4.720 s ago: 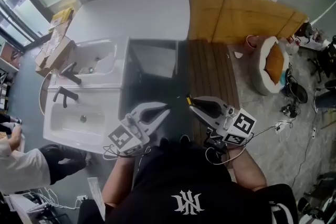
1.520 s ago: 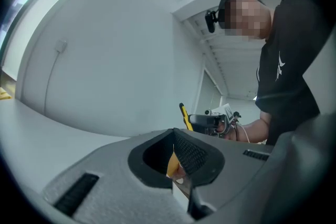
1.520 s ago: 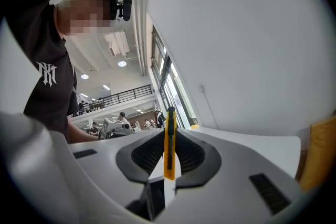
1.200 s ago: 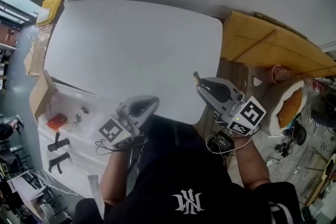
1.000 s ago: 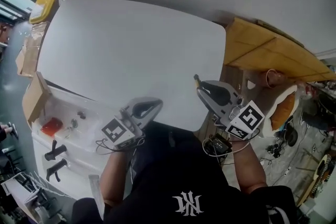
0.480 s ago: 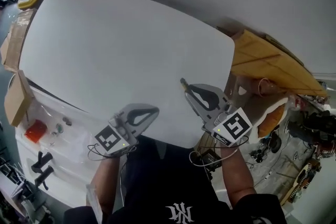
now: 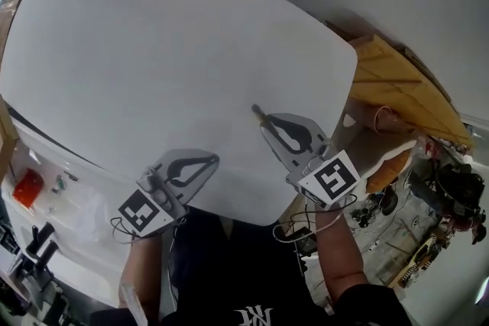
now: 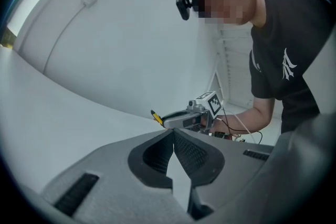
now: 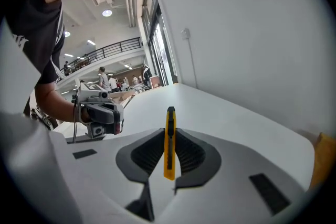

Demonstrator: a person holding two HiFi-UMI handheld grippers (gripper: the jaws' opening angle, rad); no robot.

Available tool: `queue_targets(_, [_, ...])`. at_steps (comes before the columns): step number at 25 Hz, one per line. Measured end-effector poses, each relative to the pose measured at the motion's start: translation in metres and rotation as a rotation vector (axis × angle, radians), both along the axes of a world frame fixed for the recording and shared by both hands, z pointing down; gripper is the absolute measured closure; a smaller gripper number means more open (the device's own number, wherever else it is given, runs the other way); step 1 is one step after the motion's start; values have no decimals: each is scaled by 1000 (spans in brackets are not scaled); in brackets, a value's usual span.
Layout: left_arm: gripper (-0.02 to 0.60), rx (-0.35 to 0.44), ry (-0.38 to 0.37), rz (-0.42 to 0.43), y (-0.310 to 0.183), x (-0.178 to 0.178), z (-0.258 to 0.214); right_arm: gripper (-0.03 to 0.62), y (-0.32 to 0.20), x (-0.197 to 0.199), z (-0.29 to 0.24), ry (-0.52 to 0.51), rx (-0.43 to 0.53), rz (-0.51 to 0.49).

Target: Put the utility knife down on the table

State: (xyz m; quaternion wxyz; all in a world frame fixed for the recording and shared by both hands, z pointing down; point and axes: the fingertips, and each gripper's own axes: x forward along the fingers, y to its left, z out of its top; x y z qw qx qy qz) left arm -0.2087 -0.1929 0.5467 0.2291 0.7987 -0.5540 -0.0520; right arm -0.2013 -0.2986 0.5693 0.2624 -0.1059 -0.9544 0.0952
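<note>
1. My right gripper clamps the yellow utility knife on edge at frame centre, its tip poking forward over the white table, ready to lower.
2. My left gripper, at the lower left of the head view, has its jaws pressed together on nothing and is held aside.

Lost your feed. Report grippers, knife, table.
Left gripper shut, empty. Right gripper shut on utility knife, tip forward over the white table, not yet down. Nothing in the way on the tabletop ahead.
</note>
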Motion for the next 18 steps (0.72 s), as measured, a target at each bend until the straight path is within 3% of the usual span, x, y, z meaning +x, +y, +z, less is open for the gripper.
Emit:
queue_targets(4, [575, -5, -35, 26, -3, 5, 17, 540, -4, -3, 33, 64, 34, -7])
queue_targets(10, [575, 6, 18, 6, -10, 4, 30, 540, -5, -10, 66, 147, 124, -57])
queue_targets(18, [575, 22, -17, 38, -19, 8, 37, 540, -6, -9, 96, 253, 96, -77])
